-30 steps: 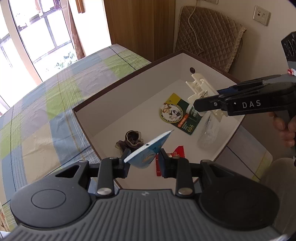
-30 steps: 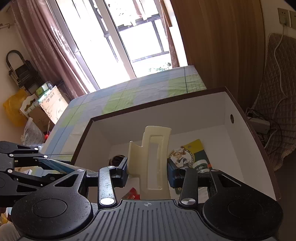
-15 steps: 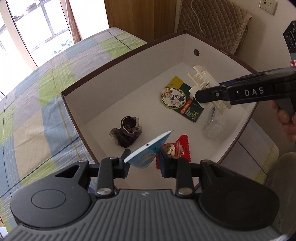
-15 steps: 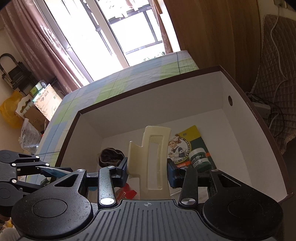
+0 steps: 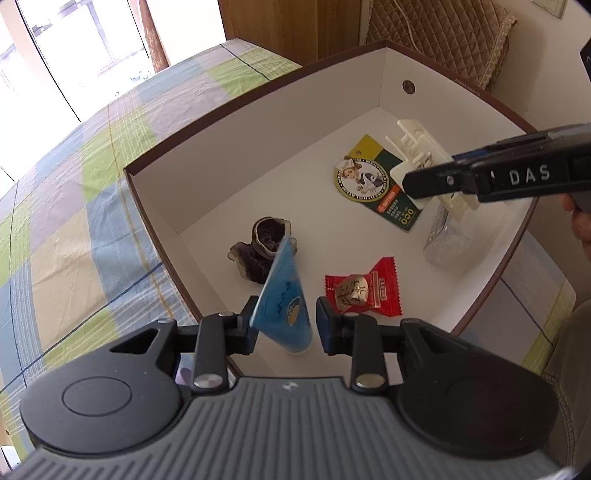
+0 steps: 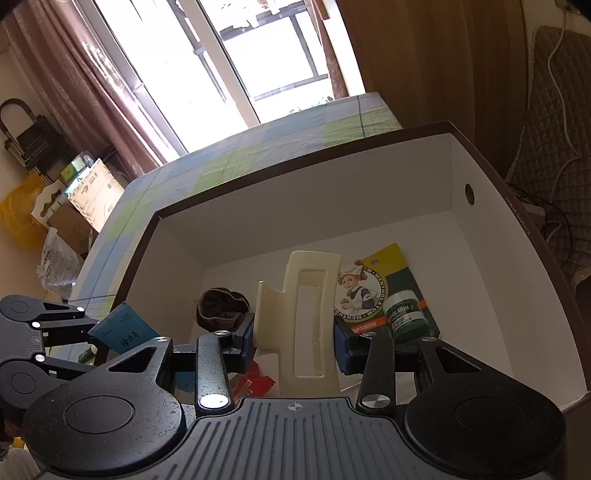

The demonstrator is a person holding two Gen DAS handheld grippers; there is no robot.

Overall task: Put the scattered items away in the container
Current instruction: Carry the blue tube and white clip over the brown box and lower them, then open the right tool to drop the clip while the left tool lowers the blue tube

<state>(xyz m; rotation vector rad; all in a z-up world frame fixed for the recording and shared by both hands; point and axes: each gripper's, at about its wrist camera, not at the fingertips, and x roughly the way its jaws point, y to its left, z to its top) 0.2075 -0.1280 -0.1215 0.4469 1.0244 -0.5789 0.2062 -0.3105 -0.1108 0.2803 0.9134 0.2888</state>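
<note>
An open white box with a brown rim (image 5: 258, 96) sits on a checked cloth. My left gripper (image 5: 286, 326) hangs over the box's near corner, shut on a blue packet (image 5: 282, 295) that stands tilted on edge between the fingers. Its right edge barely meets the right pad. My right gripper (image 6: 295, 343) is shut on a cream hair clip (image 6: 310, 302) and holds it upright inside the box, above the Mentholatum card (image 6: 402, 314). In the left wrist view the right gripper (image 5: 424, 184) reaches in from the right with the hair clip (image 5: 413, 136).
On the box floor lie a brown scrunchie (image 5: 264, 251), a red candy (image 5: 364, 293), the green Mentholatum card (image 5: 369, 181) and a clear plastic packet (image 5: 447, 240). The checked cloth (image 5: 92, 184) spreads to the left. A quilted chair (image 5: 436, 33) and a wall stand behind.
Both grippers have moved further in over the box. The blue packet has swung from lying flat and pointing right to standing tilted on edge. The clip sits lower over the card.
</note>
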